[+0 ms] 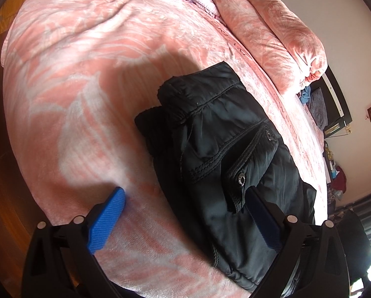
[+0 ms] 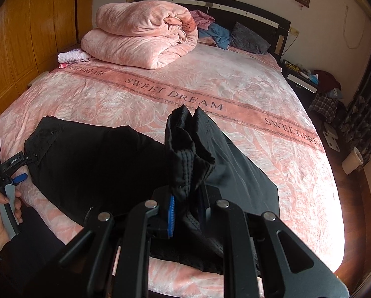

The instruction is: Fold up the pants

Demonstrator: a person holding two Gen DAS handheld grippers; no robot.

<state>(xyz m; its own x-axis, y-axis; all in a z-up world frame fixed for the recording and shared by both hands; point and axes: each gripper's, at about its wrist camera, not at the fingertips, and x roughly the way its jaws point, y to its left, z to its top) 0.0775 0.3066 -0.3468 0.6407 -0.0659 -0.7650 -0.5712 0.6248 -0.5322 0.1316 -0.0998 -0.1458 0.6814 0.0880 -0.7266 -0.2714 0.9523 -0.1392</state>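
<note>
Now the right gripper (image 2: pixel 185 211) is pinching a bunched fold of the black pants (image 2: pixel 91 164), which are lying on the pink bed (image 2: pixel 259 94). Meanwhile the left gripper (image 1: pixel 185 213) is hovering wide open, its fingers (image 1: pixel 106 223) straddling the pants' edge.

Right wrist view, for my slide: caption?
Right claw shut on black pants' hem above pink bed.

The left gripper (image 1: pixel 185 201) hangs tilted downward with its blue pads (image 1: pixel 107 219) spread wide apart. The right gripper (image 2: pixel 186 213) is pinched tight, blue pad (image 2: pixel 171 219) pressing in. A bare hand (image 2: pixel 0 214) grips the left handle.
</note>
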